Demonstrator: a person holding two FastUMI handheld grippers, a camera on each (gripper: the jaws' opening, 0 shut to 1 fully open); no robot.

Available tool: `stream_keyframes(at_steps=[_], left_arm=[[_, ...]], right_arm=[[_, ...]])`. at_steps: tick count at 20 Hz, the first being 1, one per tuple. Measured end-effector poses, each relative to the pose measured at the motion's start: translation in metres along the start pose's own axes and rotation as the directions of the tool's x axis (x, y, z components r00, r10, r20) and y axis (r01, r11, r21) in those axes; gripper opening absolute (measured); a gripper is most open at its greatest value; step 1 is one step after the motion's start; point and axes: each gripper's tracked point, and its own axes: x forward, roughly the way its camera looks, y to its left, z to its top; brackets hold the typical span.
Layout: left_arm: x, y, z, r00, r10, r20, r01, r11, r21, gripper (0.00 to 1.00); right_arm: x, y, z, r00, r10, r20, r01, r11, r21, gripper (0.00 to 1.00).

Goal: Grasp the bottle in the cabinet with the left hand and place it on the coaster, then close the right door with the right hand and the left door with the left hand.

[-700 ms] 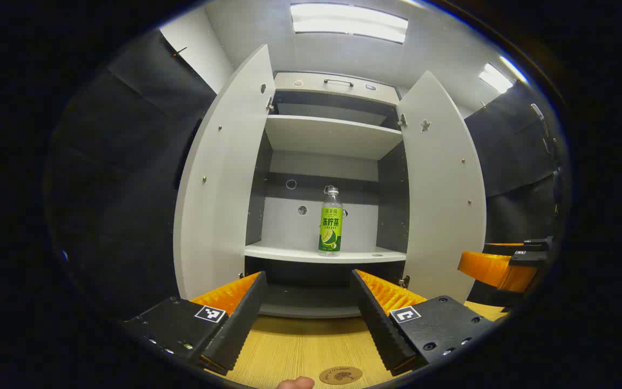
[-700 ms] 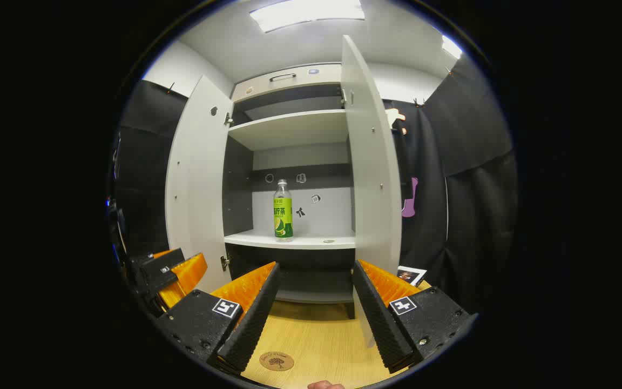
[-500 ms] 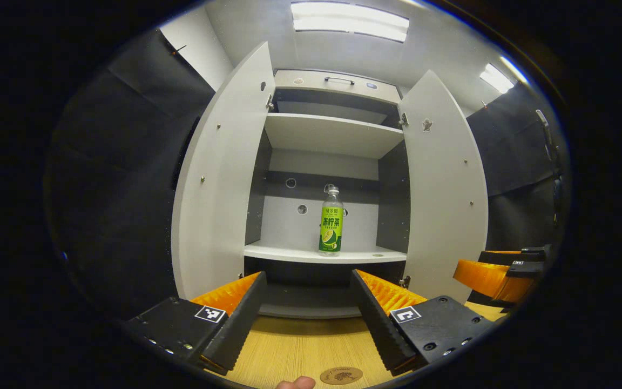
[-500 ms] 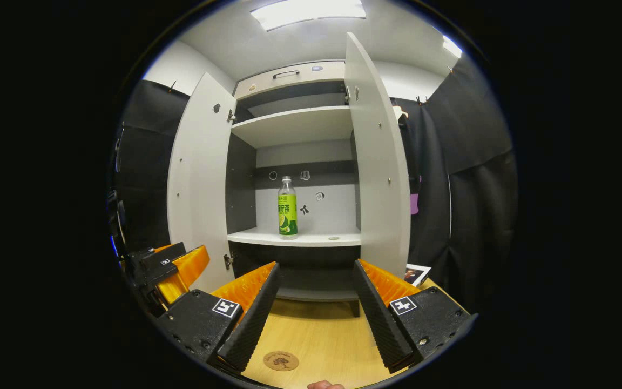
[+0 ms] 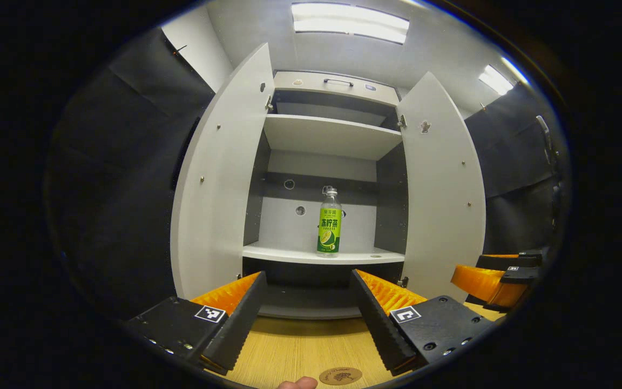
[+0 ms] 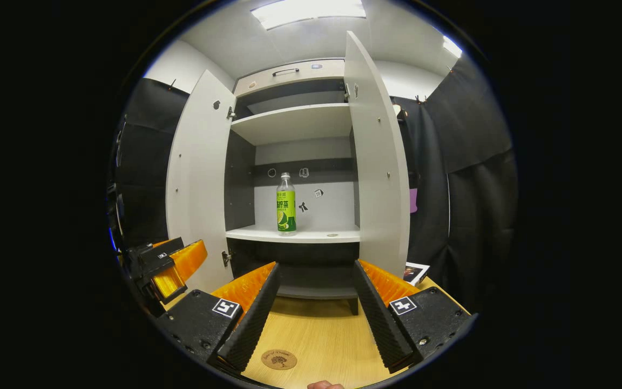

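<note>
Right now, quick notes
Cabinet [image 5: 332, 138]: both doors swung open, shelves bare apart from one item
Bottle [image 5: 329, 221]: upright on lower shelf [image 5: 322, 254], green label, clear cap; also seen in right gripper view [image 6: 285, 204], nothing touching it
Coaster [image 5: 340, 375]: round, brown, flat on wooden tabletop [image 5: 300, 346], near front edge; well apart from bottle
Left gripper [image 5: 305, 281]: fingers spread wide, holding nothing, low over table, aimed at cabinet opening
Right gripper [image 6: 313, 273]: fingers wide apart too, empty, over table in front of cabinet
Left door [image 5: 216, 178]: open, hinged at left side
Right door [image 6: 376, 156]: open, edge-on in right gripper view
Misc: small card [image 6: 413, 273] lies on table by right door
</note>
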Motion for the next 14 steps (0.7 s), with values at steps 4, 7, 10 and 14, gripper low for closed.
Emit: stream_keyframes(at_steps=[4,7,10,14], left_arm=[[-0.001,0.001,0.000,1.000,-0.002,0.000,0.002,1.000,0.002,0.95],[0.004,0.000,0.002,1.000,-0.002,-0.001,0.002,1.000,-0.008,0.95],[0.006,-0.002,0.005,1.000,-0.007,-0.002,0.006,1.000,-0.007,0.95],[0.013,-0.006,0.001,0.999,-0.034,-0.036,0.034,0.999,-0.009,0.95]], right_arm=[[-0.003,-0.002,-0.002,1.000,-0.008,-0.006,0.008,1.000,-0.003,0.83],[-0.003,-0.001,-0.002,1.000,-0.008,-0.011,0.007,1.000,-0.007,0.83],[-0.001,-0.003,0.001,1.000,-0.009,-0.008,0.009,1.000,0.002,0.83],[0.000,-0.003,-0.001,1.000,-0.009,-0.018,0.009,0.999,0.033,0.83]])
